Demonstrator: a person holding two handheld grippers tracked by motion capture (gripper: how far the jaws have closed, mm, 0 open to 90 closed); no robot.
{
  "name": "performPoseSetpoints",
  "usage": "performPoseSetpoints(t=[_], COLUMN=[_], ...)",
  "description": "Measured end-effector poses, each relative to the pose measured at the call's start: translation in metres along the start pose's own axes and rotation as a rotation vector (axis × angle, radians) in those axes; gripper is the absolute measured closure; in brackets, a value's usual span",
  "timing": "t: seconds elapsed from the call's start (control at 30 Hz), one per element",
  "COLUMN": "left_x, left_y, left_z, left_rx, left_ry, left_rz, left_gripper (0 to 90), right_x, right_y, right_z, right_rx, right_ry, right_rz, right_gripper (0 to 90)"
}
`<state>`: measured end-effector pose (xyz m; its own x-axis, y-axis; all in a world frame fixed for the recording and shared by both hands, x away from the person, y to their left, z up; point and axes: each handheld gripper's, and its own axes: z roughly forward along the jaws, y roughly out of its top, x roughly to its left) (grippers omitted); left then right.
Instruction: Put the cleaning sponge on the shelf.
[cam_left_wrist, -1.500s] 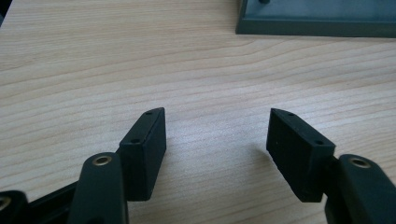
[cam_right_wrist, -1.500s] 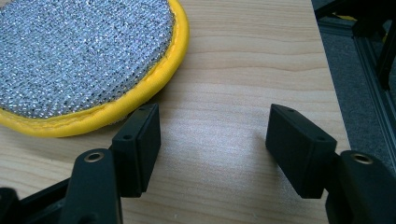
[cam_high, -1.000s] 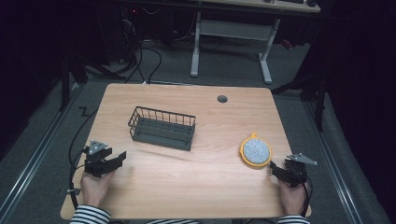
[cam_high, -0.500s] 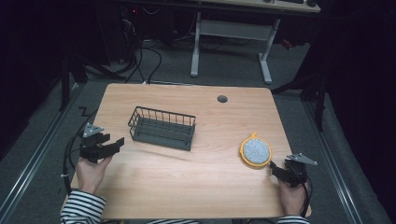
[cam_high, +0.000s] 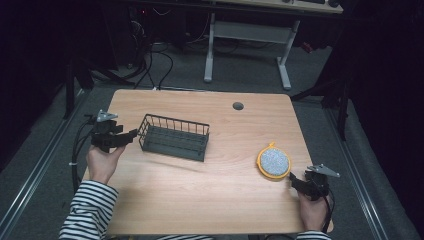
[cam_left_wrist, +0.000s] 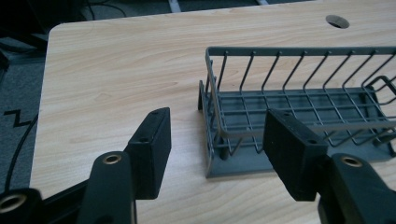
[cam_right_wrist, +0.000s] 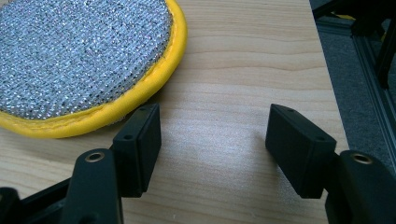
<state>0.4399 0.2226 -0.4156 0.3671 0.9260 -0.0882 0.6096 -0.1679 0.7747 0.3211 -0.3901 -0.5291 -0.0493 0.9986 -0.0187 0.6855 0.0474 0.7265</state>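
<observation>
- Since the earlier frame your left gripper (cam_high: 131, 137) has lifted off the near-left part of the table (cam_high: 200, 200) and moved up toward the wire basket (cam_high: 174, 136); the basket, the scrub pad (cam_high: 273, 162) and your right gripper (cam_high: 295, 182) sit where they were.
- Left gripper state: released, nothing clamped. Its jaws have just been closing a little but a wide gap remains, and nothing is pressed by the pads.
- Left gripper view: the basket's (cam_left_wrist: 299, 102) near corner and short end wall stand beyond the jaws, lined up with the gap; the right pad overlaps the basket's low front rail in the picture, contact cannot be told.
- High view: jaw tips are just beside the basket's left end, hand and striped sleeve (cam_high: 90, 210) trailing back to the table's near edge.
- Basket: dark grey wire, upright, nothing inside, left of table centre, long side running across the table.
- Right gripper: released too, jaws apart over bare wood near the right edge, low at the table.
- Right gripper view: the scrub pad (cam_right_wrist: 79, 56), round, silver mesh with yellow rim, lies flat just beyond the left jaw; touching or not, cannot tell.
- Pad and basket are well apart; a round cable hole (cam_high: 238, 106) sits at the far side.
</observation>
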Motion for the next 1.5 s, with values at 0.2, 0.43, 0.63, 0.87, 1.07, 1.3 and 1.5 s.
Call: performPoseSetpoints(t=[0.2, 0.43, 0.63, 0.87, 1.07, 1.3, 1.5], left_x=[0.000, -0.003, -0.005, -0.005, -0.005, -0.005, -0.005], left_y=[0.016, 0.029, 0.032, 0.029, 0.027, 0.024, 0.022], left_z=[0.014, 0.030, 0.050, 0.069, 0.077, 0.078, 0.076], left_rx=[0.033, 0.065, 0.104, 0.145, 0.155, 0.152, 0.146], left_ry=[0.024, 0.032, 0.019, 0.009, 0.008, 0.021, 0.016], left_rz=[0.023, 0.048, 0.051, 0.033, 0.004, -0.013, -0.020], left_gripper=[44.5, 46.6, 52.1, 63.9, 73.2, 83.0, 83.4], right_x=[0.000, 0.000, 0.000, 0.000, 0.000, 0.000, 0.000], right_y=[0.000, 0.000, 0.000, 0.000, 0.000, 0.000, 0.000], right_z=[0.000, 0.000, 0.000, 0.000, 0.000, 0.000, 0.000], right_rx=[0.000, 0.000, -0.003, -0.002, -0.002, -0.002, -0.002], right_ry=[0.000, 0.000, 0.004, 0.006, 0.006, 0.007, 0.007], right_rz=[-0.001, -0.002, -0.012, -0.010, -0.010, -0.013, -0.013], right_gripper=[36.0, 35.8, 35.7, 35.7, 35.7, 35.3, 35.3])
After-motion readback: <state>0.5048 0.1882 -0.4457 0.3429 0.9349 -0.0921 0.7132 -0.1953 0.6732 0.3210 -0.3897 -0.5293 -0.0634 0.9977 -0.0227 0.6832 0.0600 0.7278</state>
